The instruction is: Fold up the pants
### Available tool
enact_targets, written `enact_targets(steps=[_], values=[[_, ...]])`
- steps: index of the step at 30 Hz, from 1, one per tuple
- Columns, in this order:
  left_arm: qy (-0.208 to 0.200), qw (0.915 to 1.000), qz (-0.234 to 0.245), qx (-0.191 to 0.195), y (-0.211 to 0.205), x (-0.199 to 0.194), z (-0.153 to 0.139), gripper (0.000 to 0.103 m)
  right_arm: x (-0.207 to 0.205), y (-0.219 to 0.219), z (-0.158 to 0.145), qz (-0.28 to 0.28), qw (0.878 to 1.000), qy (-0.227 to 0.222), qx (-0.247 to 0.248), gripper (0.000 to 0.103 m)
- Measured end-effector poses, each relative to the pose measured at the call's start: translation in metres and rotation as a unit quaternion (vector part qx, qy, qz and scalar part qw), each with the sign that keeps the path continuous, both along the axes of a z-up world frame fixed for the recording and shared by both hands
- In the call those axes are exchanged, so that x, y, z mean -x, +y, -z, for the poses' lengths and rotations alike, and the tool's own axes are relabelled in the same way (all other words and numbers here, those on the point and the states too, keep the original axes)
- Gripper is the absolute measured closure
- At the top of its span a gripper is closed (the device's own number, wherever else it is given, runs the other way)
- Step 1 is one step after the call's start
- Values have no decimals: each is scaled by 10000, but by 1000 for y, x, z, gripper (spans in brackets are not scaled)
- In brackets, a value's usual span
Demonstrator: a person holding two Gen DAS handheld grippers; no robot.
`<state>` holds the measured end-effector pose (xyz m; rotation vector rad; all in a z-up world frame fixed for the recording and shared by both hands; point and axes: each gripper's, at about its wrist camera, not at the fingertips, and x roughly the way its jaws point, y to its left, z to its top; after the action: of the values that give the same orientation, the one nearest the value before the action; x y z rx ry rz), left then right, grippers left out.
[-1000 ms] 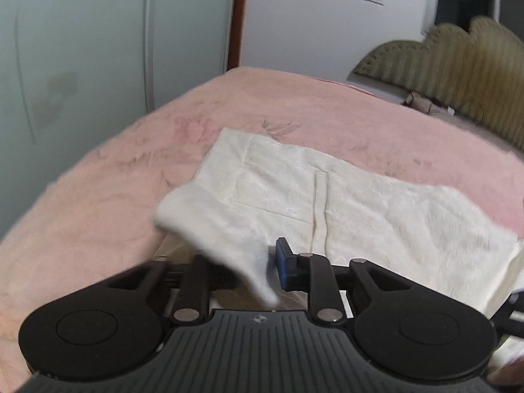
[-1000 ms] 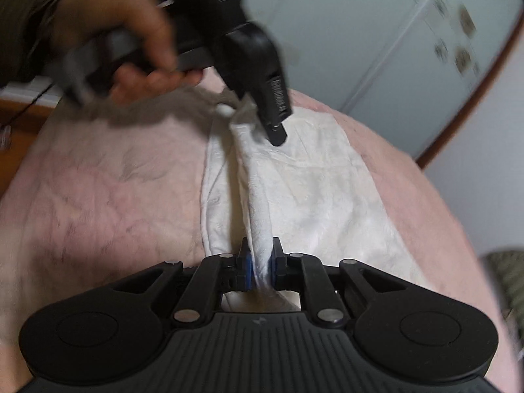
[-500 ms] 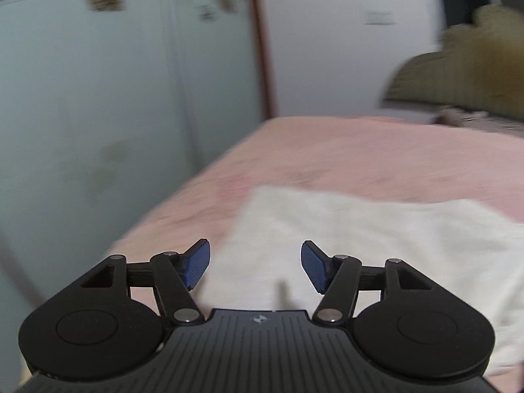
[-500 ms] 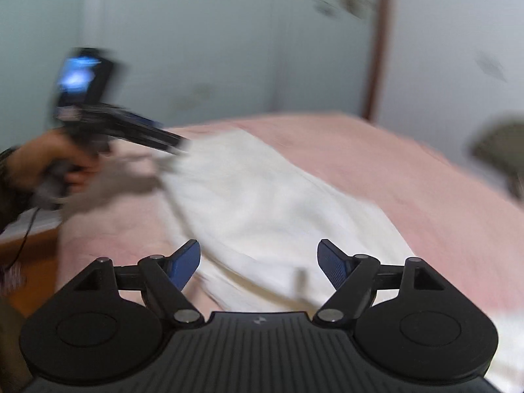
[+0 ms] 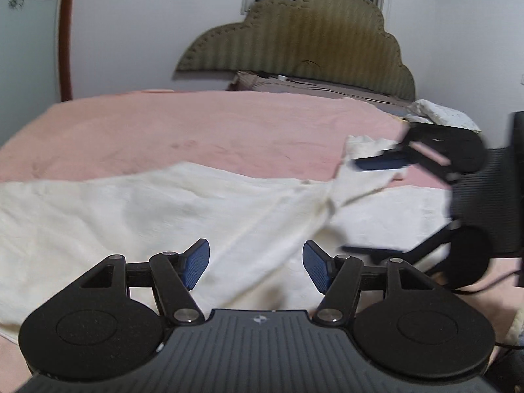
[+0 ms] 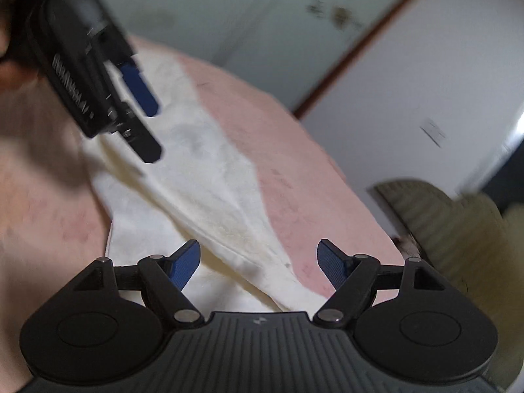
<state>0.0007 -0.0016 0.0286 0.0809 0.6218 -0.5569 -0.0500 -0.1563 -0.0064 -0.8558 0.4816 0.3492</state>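
The cream-white, soft-textured pants [image 5: 137, 216] lie spread on the pink plush bedspread [image 5: 203, 131] of the bed, running along the near edge and reaching toward the side next to the pale wardrobe doors [image 6: 229, 9]. One fold of the cloth rises in a ridge across the middle of the garment, and a corner of it stands lifted near the far end.

The left gripper [image 5: 255, 265], black with blue ribbed pads, hovers over the pants with its jaws spread wide and nothing between them; cloth shows in the gap below.

The right gripper [image 6: 258, 265] is likewise wide open over the ridge of the pants, holding nothing. From the left wrist view it appears on the right, blurred, just beside the raised corner of cloth; whether it touches the fabric I cannot tell.

Beyond the bedspread stands an olive, scalloped, ribbed headboard [image 5: 304, 42] against the white wall.
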Motion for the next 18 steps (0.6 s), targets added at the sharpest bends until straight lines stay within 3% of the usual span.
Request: enact_targets(steps=[3, 5, 7, 9, 11, 14, 18], values=[[-367, 9973, 11, -637, -9, 5, 5, 36, -6, 12, 13, -525, 9962, 267, 649, 26], [-553, 9928, 115, -1056, -22, 7, 10, 36, -13, 22, 20, -760, 9919, 398, 940, 37], [-560, 9904, 364, -1210, -24, 7, 13, 36, -18, 28, 26, -882, 9882, 485, 1156, 45], [-516, 9879, 565, -1349, -27, 5, 17, 36, -31, 33, 33, -950, 9854, 529, 1311, 59], [-634, 9834, 735, -1531, -33, 6, 20, 37, -35, 37, 39, -878, 9844, 563, 1419, 85], [-1041, 9716, 1165, -1779, -43, 9, 25, 41, -25, 32, 38, -833, 9828, 603, 1534, 91], [-1415, 9494, 1715, -2218, -59, 10, 41, 50, -18, 28, 28, -664, 9905, 570, 1062, 92]])
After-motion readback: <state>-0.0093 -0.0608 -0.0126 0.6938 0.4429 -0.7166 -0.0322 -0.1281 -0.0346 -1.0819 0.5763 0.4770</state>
